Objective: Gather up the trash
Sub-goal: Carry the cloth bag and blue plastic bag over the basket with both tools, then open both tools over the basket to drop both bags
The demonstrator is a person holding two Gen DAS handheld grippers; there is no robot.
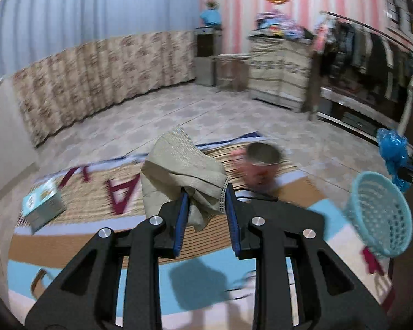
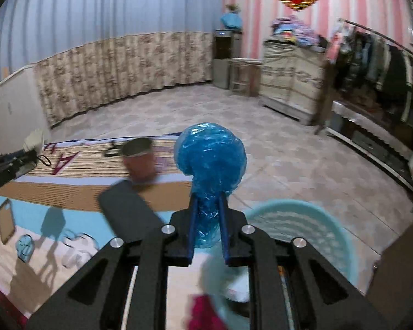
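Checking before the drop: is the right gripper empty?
No, the right gripper is shut on a crumpled blue plastic bag, which bulges out beyond its fingertips in the right wrist view.

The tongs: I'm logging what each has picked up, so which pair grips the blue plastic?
The right tongs pinch the crumpled blue plastic; the left tongs hold a beige cloth instead.

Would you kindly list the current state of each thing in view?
left gripper: shut on beige cloth, lifted.
right gripper: shut on blue plastic wad, lifted.
light blue basket: tilted in the left view.
red can: open-topped, on the mat.
small box: on the mat, closed.
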